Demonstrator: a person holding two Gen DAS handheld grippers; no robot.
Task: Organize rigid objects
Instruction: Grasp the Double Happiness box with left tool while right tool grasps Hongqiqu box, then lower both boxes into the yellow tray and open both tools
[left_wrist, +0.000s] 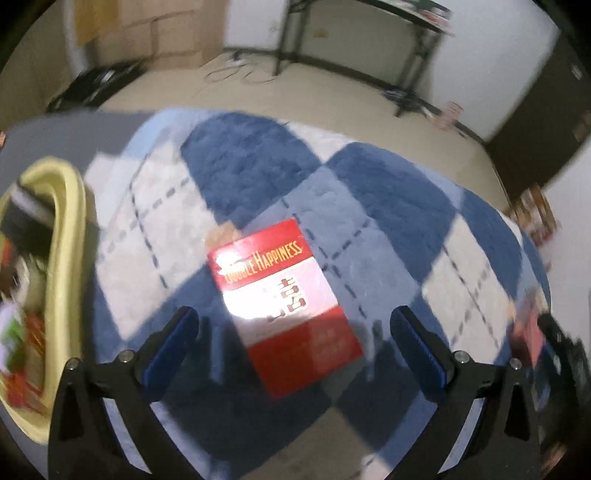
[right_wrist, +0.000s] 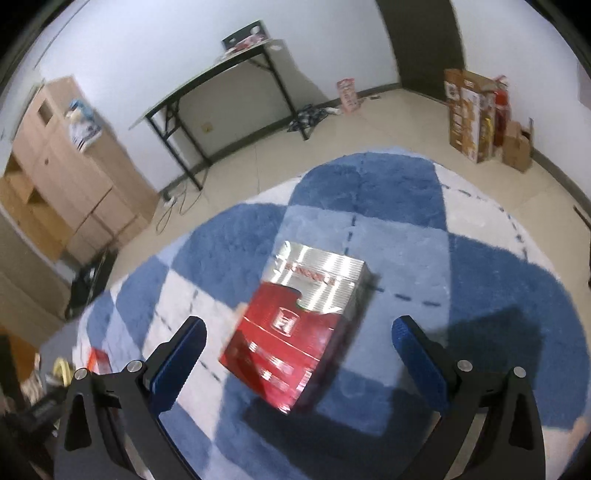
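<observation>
Midway, judging by layout: yellow basket (left_wrist: 70, 236) at left frame edge already holds items. Red-white box (left_wrist: 284, 306) and red-silver box (right_wrist: 299, 325) lie loose on checkered rug (left_wrist: 388, 206). Left gripper (left_wrist: 295, 354) and right gripper (right_wrist: 299, 354): jaws released, straddling boxes, nothing grasped.

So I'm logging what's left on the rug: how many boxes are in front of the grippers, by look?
Red-and-white box: 1
Red-and-silver box: 1
Total: 2, both lying on the rug, neither gripped.
</observation>
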